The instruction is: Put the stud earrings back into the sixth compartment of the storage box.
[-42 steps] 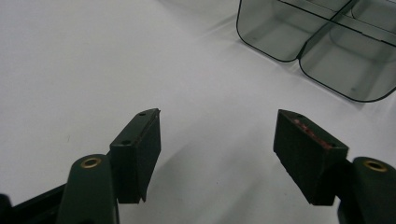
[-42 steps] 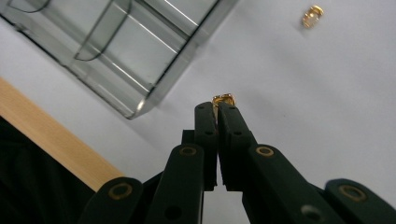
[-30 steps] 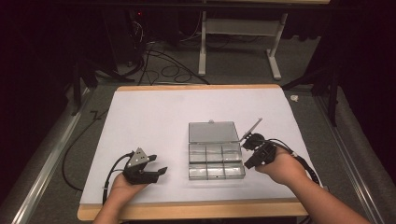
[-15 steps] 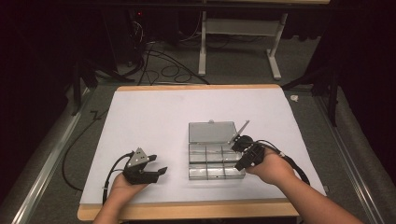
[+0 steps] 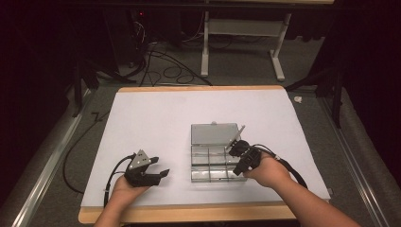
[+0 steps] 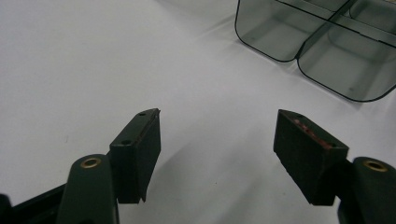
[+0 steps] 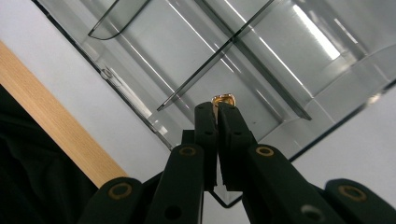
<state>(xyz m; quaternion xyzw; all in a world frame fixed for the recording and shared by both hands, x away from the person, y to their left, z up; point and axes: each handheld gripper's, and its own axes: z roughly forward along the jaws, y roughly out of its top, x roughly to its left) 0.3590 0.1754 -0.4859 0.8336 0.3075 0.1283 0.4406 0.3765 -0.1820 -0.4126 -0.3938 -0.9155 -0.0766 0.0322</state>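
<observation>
The right gripper (image 7: 217,109) is clenched on a small gold-coloured piece (image 7: 223,99), which peeps out just past the tips of its jaws; what the piece is cannot be told, only that it is small, shiny and held by very little of itself. Directly beyond the jaws lies the clear compartment box (image 5: 215,163), its thin dividers crossing ahead of and to either side of the tips, so the piece hangs over one of the cells, with a divider wall close in front. In the high view the right gripper (image 5: 238,153) leans over the box's right side, near the raised lid (image 5: 213,134). The left gripper (image 5: 152,176) rests on the white bench (image 5: 151,118) with its jaws released and nothing between them; the box corner (image 6: 299,44) sits well ahead of them and to their right. The main risk, as I judge it, is the shallow pinch: a knock of the tips against a divider could twist the piece loose early, and it might bounce into a neighbouring cell or over the wall onto the bench. The light box is unsteadied, so a nudge from the jaws could also slide it.
</observation>
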